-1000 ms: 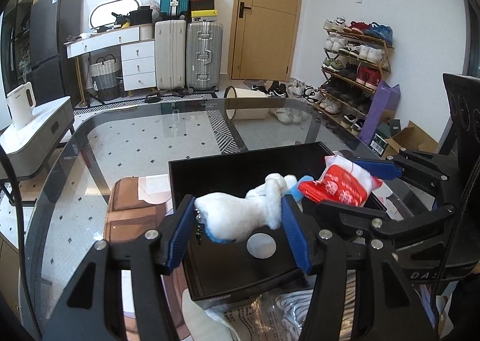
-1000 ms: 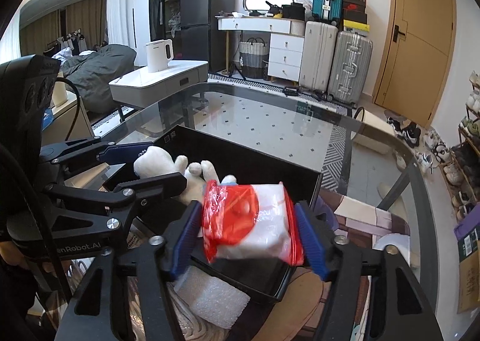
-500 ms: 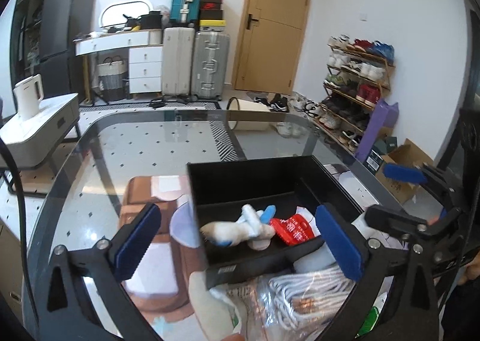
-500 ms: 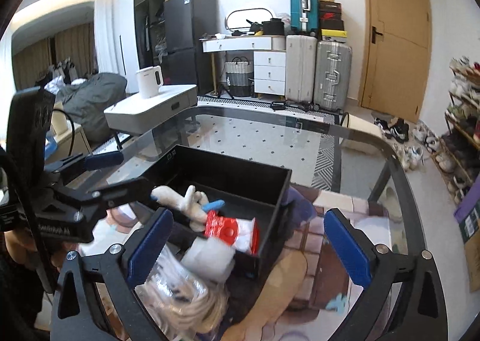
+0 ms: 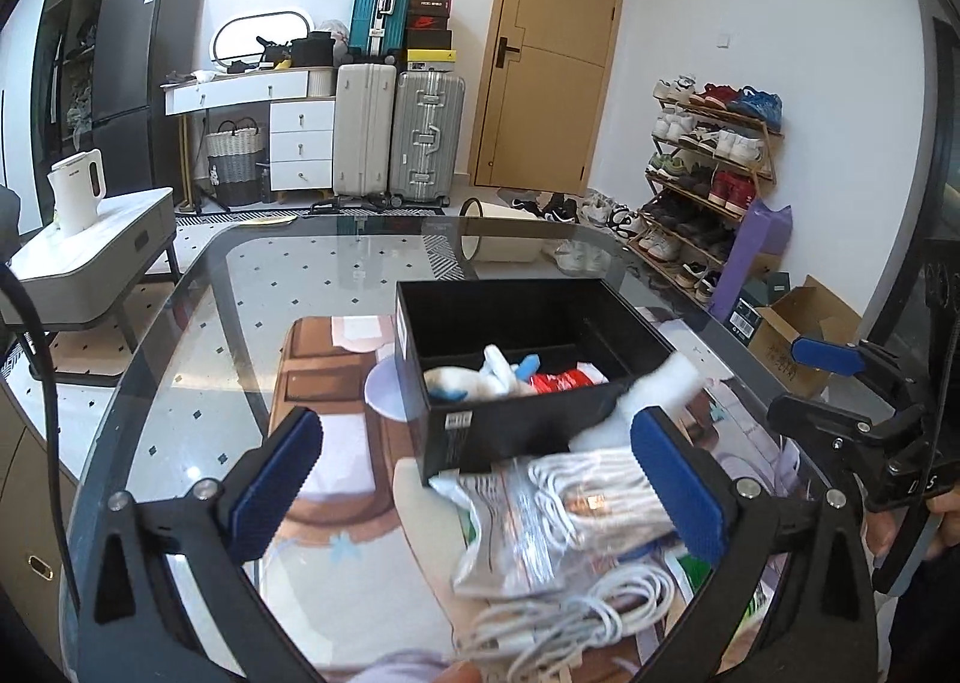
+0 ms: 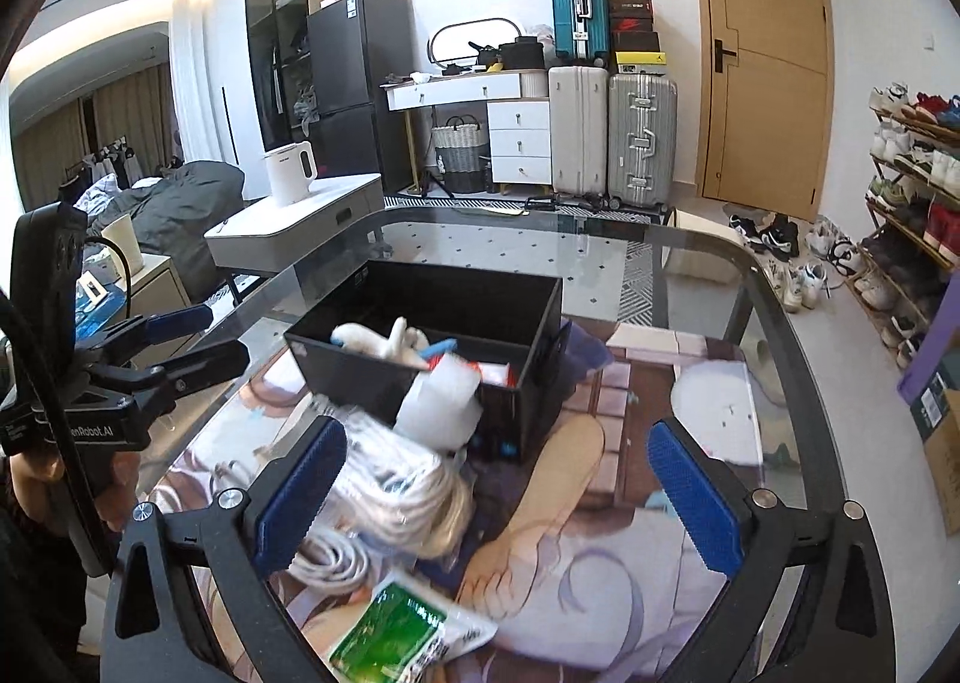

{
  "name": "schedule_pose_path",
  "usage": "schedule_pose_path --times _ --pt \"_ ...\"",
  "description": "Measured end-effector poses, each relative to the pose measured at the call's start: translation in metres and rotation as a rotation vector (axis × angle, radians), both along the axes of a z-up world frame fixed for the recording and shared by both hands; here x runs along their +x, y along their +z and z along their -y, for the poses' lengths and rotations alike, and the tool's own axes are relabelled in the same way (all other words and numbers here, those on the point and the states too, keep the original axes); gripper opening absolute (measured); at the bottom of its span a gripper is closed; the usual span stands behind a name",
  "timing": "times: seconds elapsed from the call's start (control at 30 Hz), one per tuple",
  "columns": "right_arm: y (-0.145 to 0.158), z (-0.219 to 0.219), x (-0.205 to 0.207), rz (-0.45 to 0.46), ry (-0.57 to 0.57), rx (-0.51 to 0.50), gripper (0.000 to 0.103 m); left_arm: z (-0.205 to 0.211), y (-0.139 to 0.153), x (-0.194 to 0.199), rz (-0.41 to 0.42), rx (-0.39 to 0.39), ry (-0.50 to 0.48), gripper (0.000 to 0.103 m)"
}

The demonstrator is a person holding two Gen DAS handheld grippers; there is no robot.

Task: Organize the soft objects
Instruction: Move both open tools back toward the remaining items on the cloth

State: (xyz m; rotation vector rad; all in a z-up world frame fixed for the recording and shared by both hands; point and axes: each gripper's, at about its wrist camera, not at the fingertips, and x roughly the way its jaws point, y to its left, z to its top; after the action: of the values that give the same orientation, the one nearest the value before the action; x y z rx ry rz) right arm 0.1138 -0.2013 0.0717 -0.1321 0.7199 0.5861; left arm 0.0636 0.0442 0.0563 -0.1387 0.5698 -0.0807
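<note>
Both claws have just been opening and now stand wide with nothing between their blue pads. The left claw (image 5: 480, 479) and right claw (image 6: 498, 482) hover above the glass counter (image 5: 198, 335), short of the black rectangular box (image 5: 528, 419). Inside the box lie a white plush toy (image 5: 474, 377) and a red-and-white packet (image 5: 567, 381). A clear bag of white cables (image 6: 396, 485) lies against the box's near wall.

Left hand-held gripper (image 5: 480, 473) and right hand-held gripper (image 6: 498, 479): jaws just opened wide, nothing between pads.
</note>
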Motion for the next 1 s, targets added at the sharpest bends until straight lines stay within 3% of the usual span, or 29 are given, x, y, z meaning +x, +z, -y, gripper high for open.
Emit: schedule_pose_path --times 0.37,1.0 --pt "-0.013 0.013 -0.031 -0.042 -0.020 0.001 0.102 0.007 0.002 -0.030 0.022 0.015 -0.015 0.103" --pt "-0.049 0.010 -0.058 -0.116 -0.040 -0.029 0.102 0.009 -0.027 -0.051 -0.010 0.018 -0.009 0.103"
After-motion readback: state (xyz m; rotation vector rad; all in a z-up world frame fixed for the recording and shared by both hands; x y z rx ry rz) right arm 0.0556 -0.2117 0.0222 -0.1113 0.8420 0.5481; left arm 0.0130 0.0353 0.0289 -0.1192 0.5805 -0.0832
